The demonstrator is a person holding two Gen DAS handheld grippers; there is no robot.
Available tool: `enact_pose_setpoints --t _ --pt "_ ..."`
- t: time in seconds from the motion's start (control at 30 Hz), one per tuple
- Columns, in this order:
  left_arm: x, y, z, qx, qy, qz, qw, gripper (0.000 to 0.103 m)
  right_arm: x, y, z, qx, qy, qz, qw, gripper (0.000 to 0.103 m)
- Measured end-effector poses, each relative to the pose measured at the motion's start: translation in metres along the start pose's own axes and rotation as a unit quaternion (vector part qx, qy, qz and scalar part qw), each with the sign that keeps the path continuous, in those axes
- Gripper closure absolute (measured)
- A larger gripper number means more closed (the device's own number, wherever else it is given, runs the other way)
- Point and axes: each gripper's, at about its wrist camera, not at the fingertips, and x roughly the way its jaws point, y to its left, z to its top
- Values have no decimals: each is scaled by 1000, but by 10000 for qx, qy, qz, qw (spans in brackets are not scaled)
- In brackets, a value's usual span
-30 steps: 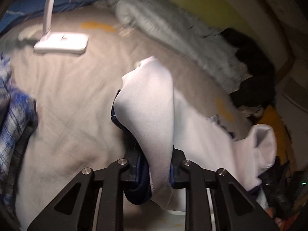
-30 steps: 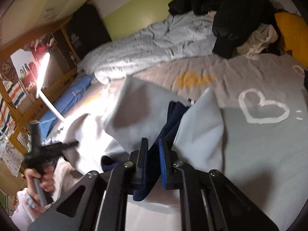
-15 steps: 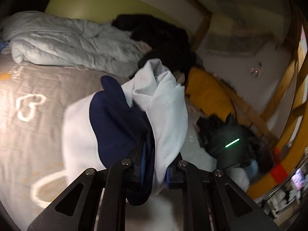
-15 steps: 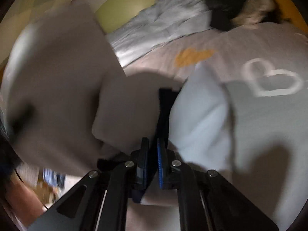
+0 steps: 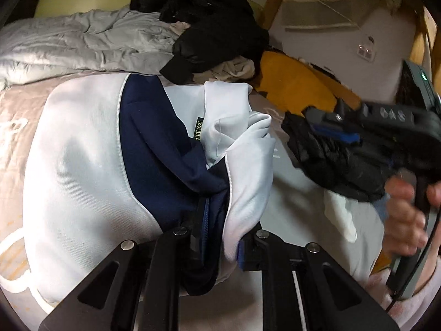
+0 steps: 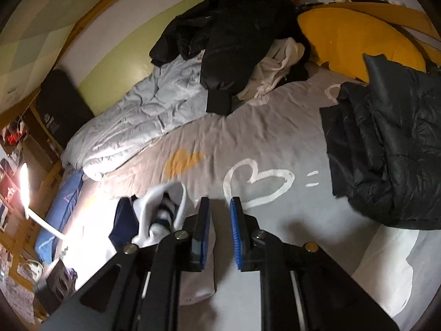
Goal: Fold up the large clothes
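A white and navy jacket (image 5: 82,171) hangs bunched in front of my left gripper (image 5: 217,231), which is shut on its navy and white fabric above the grey bed sheet (image 6: 275,143). My right gripper (image 6: 220,215) is open and empty over the sheet's white heart print. Part of the same jacket (image 6: 162,215) shows blurred at its left. The right gripper (image 5: 366,135) also shows in the left wrist view, held in a hand at the right.
A grey duvet (image 6: 143,115), a black coat pile (image 6: 234,35) and a yellow pillow (image 6: 355,38) lie along the bed's far side. A black puffer jacket (image 6: 386,149) lies at the right. A lit white lamp (image 6: 24,190) stands at the left.
My right gripper has let go of the jacket and now stands open. My left gripper has swung right with the jacket, which now hangs from it alone.
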Motion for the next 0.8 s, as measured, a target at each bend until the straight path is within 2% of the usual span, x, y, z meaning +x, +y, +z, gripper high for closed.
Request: enact_pose_setpoints --t 0.03,0.07,0.1,0.13,0.2,0.27,0.33,0.37,0.47,0.53,0.6,0.63,0.67,0.7,0.73,0.8 --pt "-3 -2 -3 23 -4 7 10000 87 -3 5 -1 -81 -30 -17 10000 88" --pt "-5 -3 -4 63 -9 -7 10000 85 -4 8 -1 -154 -56 -27 9999 82" --pt "-9 -4 -3 62 0 -51 10000 79 -7 11 -2 -257 -102 -56 9996 75" --pt "-16 -5 -6 20 -7 -109 9999 74 -7 13 -1 -324 -150 -85 9993 74" --pt "-35 -12 -2 -59 -177 -447 9988 38 -9 11 -2 -386 -221 -147 9989 72" --pt "-66 -30 -3 288 -578 -653 9958 33 -9 10 -1 -376 -264 -184 9988 68" --pt "-81 -53 1 852 -778 -398 9925 33 -9 7 0 -318 -280 -197 9989 67" --pt "-85 -57 3 904 -832 -232 9922 33 -9 6 0 -281 -293 -198 9990 67" --pt "-94 -49 9 635 -866 -169 9941 33 -11 3 1 -193 -355 -191 9990 67" --pt "-105 -38 8 544 -942 7 9941 33 -14 2 1 -168 -394 -95 9990 62" --pt "-117 -22 5 521 -1042 383 9924 31 -15 5 0 -202 -417 65 9989 50" --pt "-123 -11 3 488 -1111 631 9906 30 -14 8 -2 -279 -414 150 9986 48" --pt "-128 1 2 445 -1165 885 9882 25 -13 13 -3 -378 -400 205 9983 41" --pt "-132 15 3 392 -1186 1187 9850 20 -12 19 -5 -481 -382 243 9978 28" --pt "-134 29 3 316 -1185 1475 9814 19 -11 25 -8 -573 -367 268 9973 22" --pt "-135 56 4 72 -1139 1816 9767 11 -5 42 -16 -752 -370 327 9959 2"
